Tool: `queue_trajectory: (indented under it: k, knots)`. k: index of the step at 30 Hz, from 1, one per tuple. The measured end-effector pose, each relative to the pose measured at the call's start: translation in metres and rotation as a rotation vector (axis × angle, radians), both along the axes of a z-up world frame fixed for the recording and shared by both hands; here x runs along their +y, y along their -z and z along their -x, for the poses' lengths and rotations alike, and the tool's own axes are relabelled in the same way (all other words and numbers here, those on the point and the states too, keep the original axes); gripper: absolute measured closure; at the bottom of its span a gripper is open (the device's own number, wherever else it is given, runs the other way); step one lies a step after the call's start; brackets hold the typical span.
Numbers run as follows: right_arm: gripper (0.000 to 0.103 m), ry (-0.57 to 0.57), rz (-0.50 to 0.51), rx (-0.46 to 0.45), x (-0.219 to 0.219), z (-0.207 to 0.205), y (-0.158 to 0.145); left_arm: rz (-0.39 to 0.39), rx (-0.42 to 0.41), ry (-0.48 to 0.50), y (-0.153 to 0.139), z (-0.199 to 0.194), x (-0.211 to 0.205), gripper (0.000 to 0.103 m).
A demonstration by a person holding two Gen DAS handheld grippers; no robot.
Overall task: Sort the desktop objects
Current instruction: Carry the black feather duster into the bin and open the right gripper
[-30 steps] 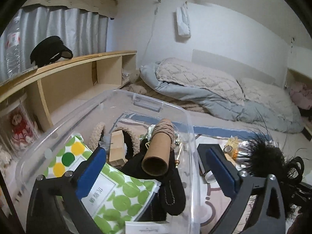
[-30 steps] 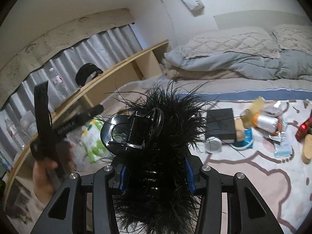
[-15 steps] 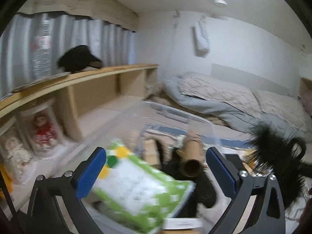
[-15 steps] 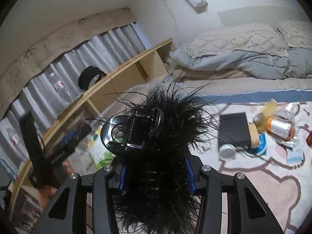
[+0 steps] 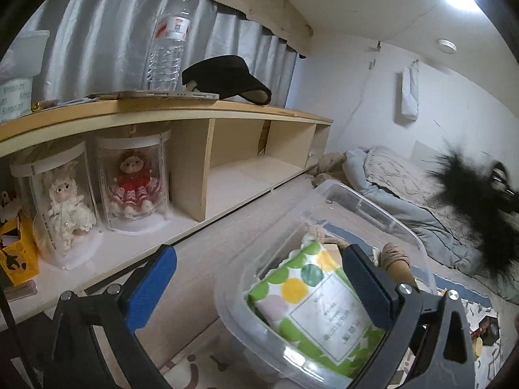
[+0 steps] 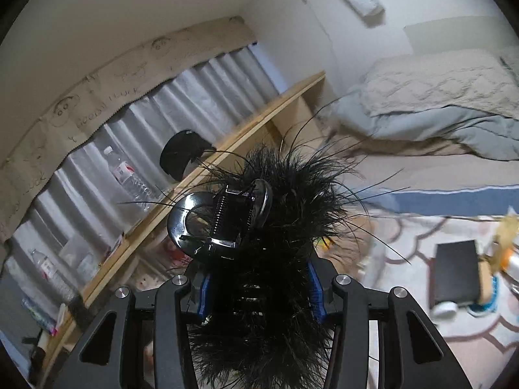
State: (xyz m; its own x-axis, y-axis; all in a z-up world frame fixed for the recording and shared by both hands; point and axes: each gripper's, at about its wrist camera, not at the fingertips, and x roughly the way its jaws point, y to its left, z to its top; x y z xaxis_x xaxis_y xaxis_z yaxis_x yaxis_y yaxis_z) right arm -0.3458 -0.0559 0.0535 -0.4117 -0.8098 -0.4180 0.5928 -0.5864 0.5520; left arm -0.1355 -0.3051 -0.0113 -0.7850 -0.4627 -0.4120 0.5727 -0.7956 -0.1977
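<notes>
My right gripper (image 6: 258, 291) is shut on a black feathered hair claw clip (image 6: 269, 236) with a shiny black spring clamp on top; it also shows in the left wrist view (image 5: 467, 191), held up at the right above the bed. My left gripper (image 5: 259, 288) is open and empty, with one finger over the near left rim of a clear plastic bin (image 5: 373, 204). The bin holds a green-dotted packet (image 5: 318, 308), a cardboard tube (image 5: 399, 262) and other items partly hidden.
A wooden shelf (image 5: 201, 110) on the left carries a water bottle (image 5: 168, 35) and a black visor (image 5: 227, 77), with two dolls in clear cases (image 5: 133, 178) below. A black box (image 6: 455, 272) and small clutter lie on the patterned mat; a bed (image 6: 438, 97) is behind.
My left gripper has swung left and back, so the shelf and dolls fill its view and the bin sits at the right. My right gripper has carried the feathered clip leftward toward the bin.
</notes>
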Motion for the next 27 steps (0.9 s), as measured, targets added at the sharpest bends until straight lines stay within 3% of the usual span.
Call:
queue_trajectory:
  k: [5,8,10,17,19,20,21,27]
  knots:
    - [0.056,0.006,-0.111,-0.085,-0.061,0.031,0.023,-0.012,0.007,-0.005,0.004,-0.001,-0.009,0.000]
    - [0.056,0.025,-0.185,-0.083,-0.090,0.046,0.035,-0.047,0.038,0.013,0.007,-0.004,-0.016,0.000]
    - [0.056,0.043,-0.216,-0.090,-0.103,0.056,0.045,-0.072,0.049,0.036,0.009,-0.003,-0.019,0.000]
    - [0.056,0.144,-0.251,-0.240,-0.126,0.087,0.086,-0.081,0.022,0.033,0.018,0.004,-0.022,0.000]
    - [0.042,0.148,-0.291,-0.257,-0.133,0.092,0.099,-0.094,0.024,0.048,0.020,0.007,-0.023,0.000]
    - [0.016,0.153,-0.311,-0.264,-0.136,0.093,0.102,-0.094,0.020,0.053,0.021,0.008,-0.022,0.000]
    - [0.003,0.172,-0.325,-0.260,-0.135,0.091,0.104,-0.090,0.016,0.052,0.021,0.009,-0.022,0.000]
    - [0.003,0.169,-0.295,-0.171,-0.125,0.076,0.085,-0.072,-0.005,0.039,0.023,0.011,-0.021,0.000]
